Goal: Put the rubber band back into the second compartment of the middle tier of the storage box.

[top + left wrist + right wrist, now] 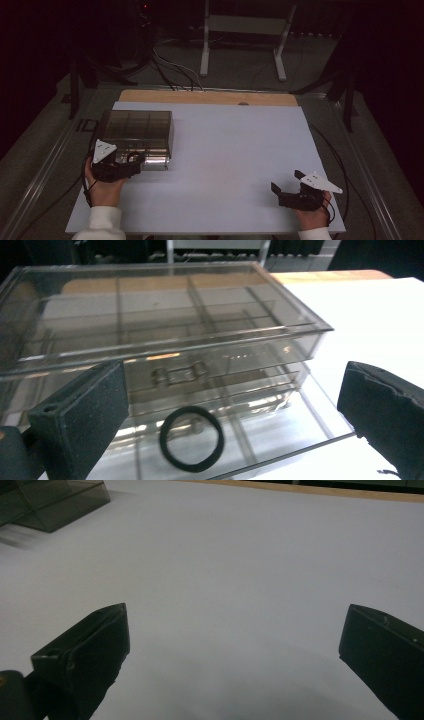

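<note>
The left gripper (134, 161) is seen poised at the front of the clear organiser box (137, 131), jaws spread wide and nothing held between them; the box sits at the near-left of the white table (230, 150), and its lower drawer (260, 425) is pulled out toward the gripper; a black hair tie (191, 438) is lying flat in that drawer, just ahead of the jaws and between them in the left gripper view; the right gripper (287, 186) is rested well apart at the near-right, jaws likewise wide and empty. Risk is judged to lie in the pick: the tie is thin and flat on slick plastic, so it could be pinched badly and slipped, or merely pushed along the compartment; the drawer's front lip and dividers could be struck by a jaw; the light box, unbraced by the far-off right gripper, could be shoved backward or its drawer knocked shut.
</note>
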Tool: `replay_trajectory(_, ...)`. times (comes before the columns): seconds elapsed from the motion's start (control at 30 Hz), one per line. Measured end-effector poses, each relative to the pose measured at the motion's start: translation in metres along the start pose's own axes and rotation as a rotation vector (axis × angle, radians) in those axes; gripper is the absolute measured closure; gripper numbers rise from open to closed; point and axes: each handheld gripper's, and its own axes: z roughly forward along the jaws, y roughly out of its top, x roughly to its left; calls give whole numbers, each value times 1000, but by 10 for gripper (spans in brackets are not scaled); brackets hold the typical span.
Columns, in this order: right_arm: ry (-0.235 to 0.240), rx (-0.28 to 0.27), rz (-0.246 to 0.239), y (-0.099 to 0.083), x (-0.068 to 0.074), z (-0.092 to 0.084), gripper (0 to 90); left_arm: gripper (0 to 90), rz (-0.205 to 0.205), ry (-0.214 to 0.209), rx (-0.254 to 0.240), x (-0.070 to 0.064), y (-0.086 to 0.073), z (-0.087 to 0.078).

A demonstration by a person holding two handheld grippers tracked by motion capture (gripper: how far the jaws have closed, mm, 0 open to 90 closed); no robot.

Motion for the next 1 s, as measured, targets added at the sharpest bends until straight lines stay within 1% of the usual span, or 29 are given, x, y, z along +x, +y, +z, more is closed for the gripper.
replay_trajectory(0.1,0,0,0,0,0,0,0,7,24,-16,-20,-6,1,-1)
replay_trajectory(0.27,0,-1,0,0,0,0,0,7,61,-45,-38,-14,1,-2)
replay_trajectory(0.33,1,-2,0,0,0,0,0,5,70,-59,-39,-16,1,-2)
replay_trajectory(0.4,1,-1,-1,0,0,0,0,3,84,-74,-30,-19,0,-1)
replay_trajectory(0.53,1,-2,0,0,0,0,0,2,117,-82,-23,-25,-4,0)
replay_trajectory(0.7,2,-4,-2,0,1,0,0,3,162,-97,-30,-32,-9,1)
replay_trajectory(0.83,3,-5,-2,0,1,0,0,2,178,-106,-38,-36,-12,2)
replay_trajectory(0.9,3,-6,-1,0,1,0,0,3,194,-115,-45,-39,-15,2)
replay_trajectory(1.0,5,-8,-2,0,1,0,0,3,197,-123,-54,-40,-20,1)
